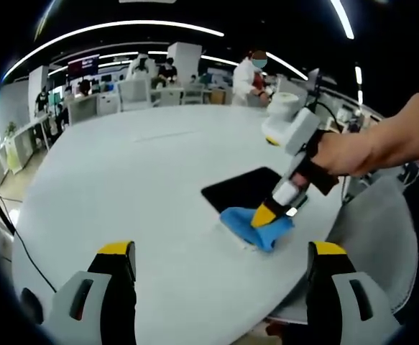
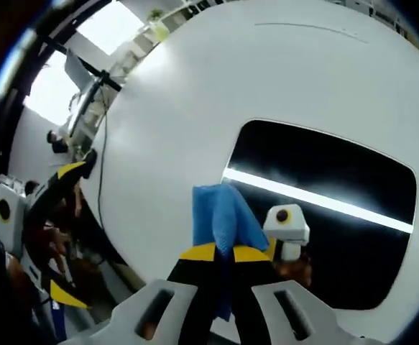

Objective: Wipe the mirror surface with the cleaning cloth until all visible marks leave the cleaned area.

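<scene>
In the left gripper view, the left gripper (image 1: 220, 260) hangs wide open and empty; ahead of it the right gripper (image 1: 269, 213) presses the blue cleaning cloth (image 1: 256, 227) at the mirror (image 1: 245, 187) edge. In the right gripper view, its jaws pinch the cloth, the mirror just beyond on the white table (image 2: 195, 93).

A large round white table (image 1: 123, 187) carries everything here. Its top is smooth and pale, with a faint straight seam line running across the far part. 1 dark rectangular mirror (image 1: 245, 188) lies flat on it toward the right side, its glossy black face throwing back a bright strip of ceiling light in the right gripper view (image 2: 324, 208). 1 blue cleaning cloth (image 1: 256, 226) sits bunched at the mirror's near corner, partly on the glass and partly on the white surface just beside it.
</scene>
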